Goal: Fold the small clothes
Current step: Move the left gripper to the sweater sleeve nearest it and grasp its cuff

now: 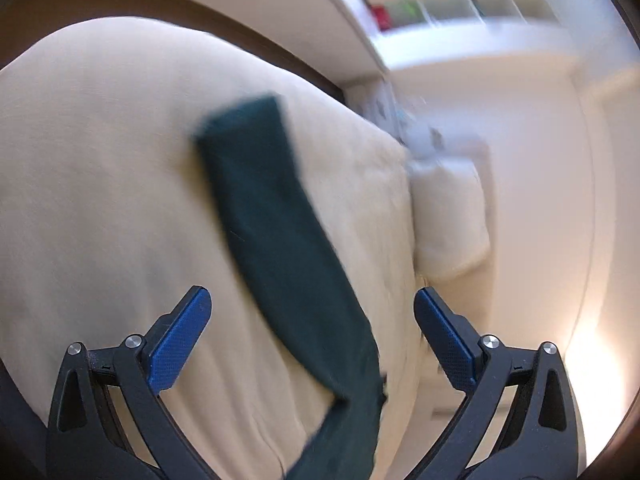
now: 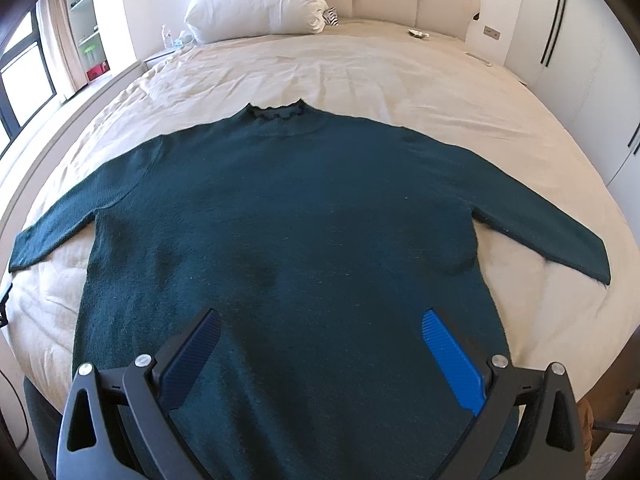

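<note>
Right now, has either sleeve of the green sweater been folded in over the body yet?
No. In the right wrist view the green sweater lies flat on the bed with both sleeves spread outward.

We found no text, label, brand, number or sign that could be read in either view. The dark green sweater [image 2: 280, 220] showed no tag or print on the side facing up. The small things on the shelves [image 2: 90, 36] by the window and the little items at the far edge of the bed [image 2: 380, 68] were too small and blurred for us to make out any lettering.
</note>
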